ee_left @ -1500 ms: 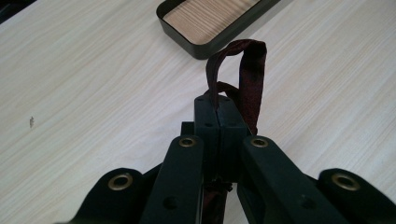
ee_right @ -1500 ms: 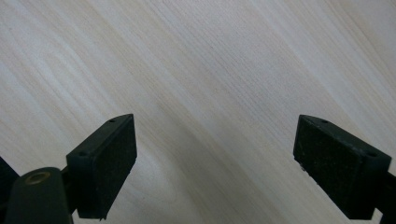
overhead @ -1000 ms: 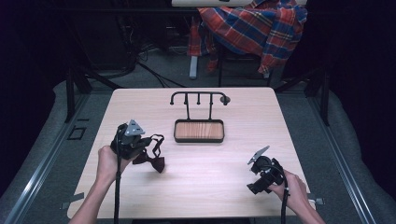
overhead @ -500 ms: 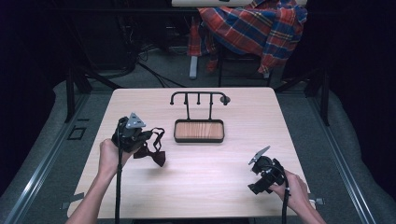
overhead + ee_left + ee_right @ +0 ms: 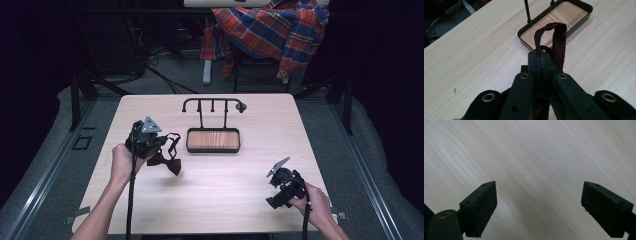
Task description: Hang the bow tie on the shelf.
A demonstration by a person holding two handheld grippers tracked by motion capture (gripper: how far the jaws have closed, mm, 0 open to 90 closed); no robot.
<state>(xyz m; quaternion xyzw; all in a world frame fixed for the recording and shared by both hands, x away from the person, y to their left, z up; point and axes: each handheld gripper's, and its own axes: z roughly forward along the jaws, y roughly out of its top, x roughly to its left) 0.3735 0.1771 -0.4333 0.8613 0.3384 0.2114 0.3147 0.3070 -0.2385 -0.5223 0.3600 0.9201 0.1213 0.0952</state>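
My left gripper (image 5: 157,147) hovers over the left half of the table, shut on a dark red bow tie (image 5: 165,161). The bow hangs below the jaws, and its strap (image 5: 173,142) loops out toward the tray. In the left gripper view the jaws (image 5: 540,57) are pressed together on the strap (image 5: 556,37), which arches up in front of them. A black tray with a wooden floor (image 5: 188,141) sits mid-table, and a black hook rack (image 5: 212,101) rises from its far side. My right gripper (image 5: 276,178) stays low at the front right, open, with bare tabletop between its pads (image 5: 481,205).
The tray's rim (image 5: 584,19) lies just ahead of the left jaws. A plaid shirt (image 5: 270,30) drapes over a chair behind the table. Cables lie on the dark floor at the back left. Metal rails run along both sides of the table.
The left gripper has risen slightly and shifted a little toward the tray, carrying the bow tie with it. The right gripper has not moved.
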